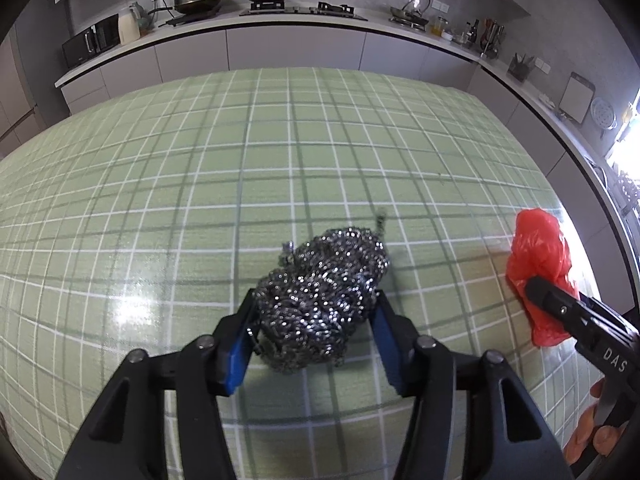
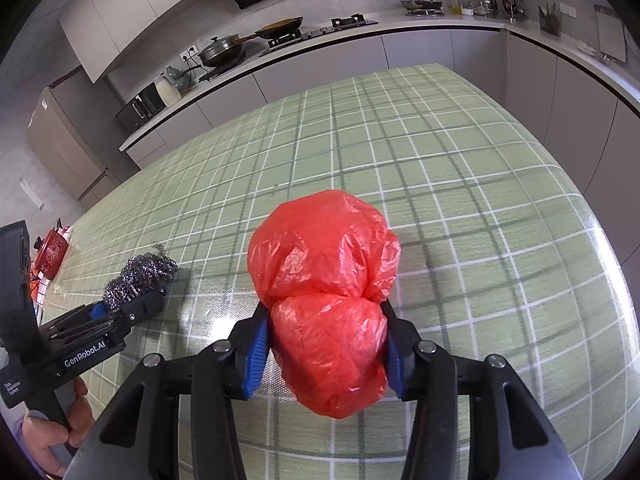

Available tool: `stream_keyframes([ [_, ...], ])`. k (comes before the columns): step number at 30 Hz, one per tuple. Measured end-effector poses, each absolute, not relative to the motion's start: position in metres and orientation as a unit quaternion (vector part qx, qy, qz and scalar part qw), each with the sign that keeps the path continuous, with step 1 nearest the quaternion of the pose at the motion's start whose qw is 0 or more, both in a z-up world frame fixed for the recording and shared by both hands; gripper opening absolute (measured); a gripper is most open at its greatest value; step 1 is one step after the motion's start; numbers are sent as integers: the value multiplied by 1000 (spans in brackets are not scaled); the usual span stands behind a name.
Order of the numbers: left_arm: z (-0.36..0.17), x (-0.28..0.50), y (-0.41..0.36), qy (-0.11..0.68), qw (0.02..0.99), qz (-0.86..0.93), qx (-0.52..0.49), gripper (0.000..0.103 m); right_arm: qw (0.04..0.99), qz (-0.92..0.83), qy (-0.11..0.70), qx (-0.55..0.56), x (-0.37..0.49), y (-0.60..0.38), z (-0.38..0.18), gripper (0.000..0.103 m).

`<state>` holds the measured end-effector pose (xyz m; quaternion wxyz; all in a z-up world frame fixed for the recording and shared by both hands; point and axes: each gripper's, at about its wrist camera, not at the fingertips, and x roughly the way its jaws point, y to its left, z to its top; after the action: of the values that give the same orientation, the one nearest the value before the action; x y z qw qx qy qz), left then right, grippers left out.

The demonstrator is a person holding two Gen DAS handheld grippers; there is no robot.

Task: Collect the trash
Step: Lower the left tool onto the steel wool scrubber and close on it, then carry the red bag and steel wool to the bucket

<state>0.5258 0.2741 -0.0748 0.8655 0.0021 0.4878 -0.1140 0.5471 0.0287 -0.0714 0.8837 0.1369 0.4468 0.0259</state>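
Note:
A steel wool scourer (image 1: pixel 320 292) lies on the green checked tablecloth (image 1: pixel 280 152). My left gripper (image 1: pixel 316 296) is around it, both blue pads touching its sides. The scourer's far end sticks out past the fingertips. In the right wrist view the same scourer (image 2: pixel 136 276) shows at the tip of the left gripper (image 2: pixel 150 302). A crumpled red plastic bag (image 2: pixel 324 280) is pinched at its waist between the pads of my right gripper (image 2: pixel 324 306). From the left wrist view the bag (image 1: pixel 536 256) appears at the table's right side, with the right gripper (image 1: pixel 538 288) on it.
A red patterned pot (image 2: pixel 50 248) stands at the table's left edge. Beyond the table runs a kitchen counter (image 1: pixel 300 24) with pans, a kettle and a microwave (image 1: pixel 90 44). A person's hand (image 2: pixel 48 436) holds the left gripper's handle.

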Motion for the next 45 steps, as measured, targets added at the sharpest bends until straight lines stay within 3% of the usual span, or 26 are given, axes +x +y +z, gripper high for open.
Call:
stream_keyframes([
  [4, -69, 538, 267, 486, 866, -118, 3, 57, 883, 27, 448, 136, 547, 28, -72, 51],
  [16, -67, 533, 275, 475, 872, -122, -1, 42, 884, 31, 449, 126, 550, 33, -72, 48],
  [34, -36, 460, 294, 455, 883, -111, -19, 42, 891, 88, 428, 122, 514, 49, -46, 46],
  [45, -30, 412, 263, 444, 892, -74, -41, 42, 891, 140, 421, 102, 462, 26, -35, 46],
])
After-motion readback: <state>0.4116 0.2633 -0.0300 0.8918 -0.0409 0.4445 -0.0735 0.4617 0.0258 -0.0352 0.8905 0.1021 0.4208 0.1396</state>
